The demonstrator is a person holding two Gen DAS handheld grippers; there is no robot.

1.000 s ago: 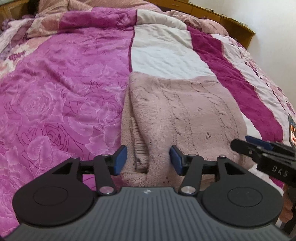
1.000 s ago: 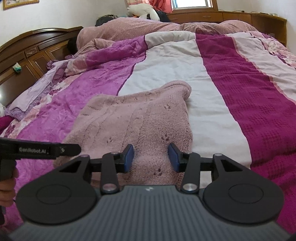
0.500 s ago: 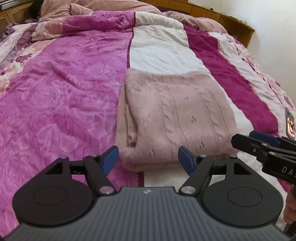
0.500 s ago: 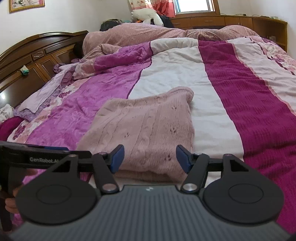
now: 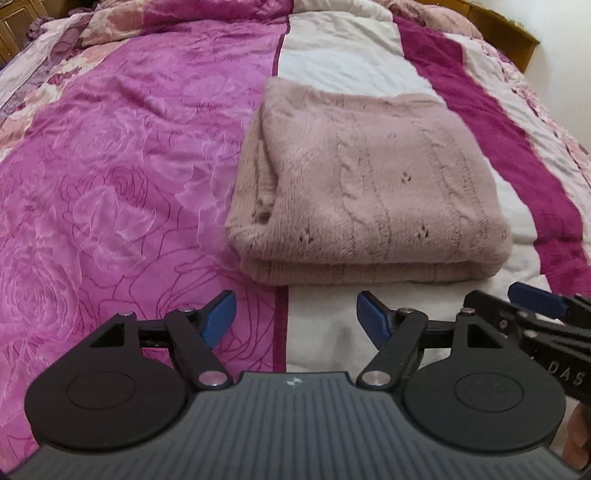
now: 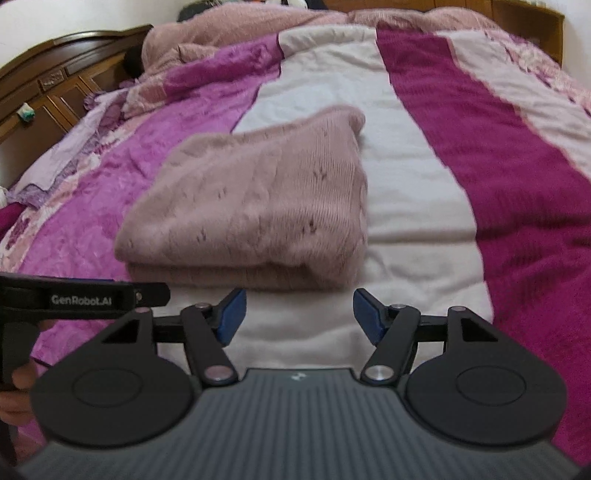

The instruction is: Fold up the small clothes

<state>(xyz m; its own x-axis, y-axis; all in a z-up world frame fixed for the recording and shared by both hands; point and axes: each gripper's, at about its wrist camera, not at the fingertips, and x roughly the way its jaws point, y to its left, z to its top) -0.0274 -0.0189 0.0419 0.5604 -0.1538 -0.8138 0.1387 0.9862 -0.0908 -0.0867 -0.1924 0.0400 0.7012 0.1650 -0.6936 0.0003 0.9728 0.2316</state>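
A dusty-pink knitted sweater (image 5: 369, 192) lies folded in a thick rectangle on the bed, its doubled edge facing me. In the right wrist view the same sweater (image 6: 251, 214) sits just beyond the fingers. My left gripper (image 5: 295, 317) is open, a short way in front of the sweater's near edge, with only bedspread between its blue pads (image 5: 218, 317). My right gripper (image 6: 298, 314) is open too, just short of the near edge, nothing between its pads (image 6: 231, 314). Each gripper shows at the edge of the other's view.
The bed is covered by a quilt with a magenta rose-patterned panel (image 5: 110, 184), a white stripe (image 6: 406, 184) and a dark crimson stripe (image 6: 517, 203). A carved wooden headboard (image 6: 55, 85) stands at the left. Rumpled pink bedding (image 6: 240, 33) is piled at the far end.
Both grippers let go of the sweater's near edge, opened wider and drew back toward me. The sweater now lies folded and free on the quilt.
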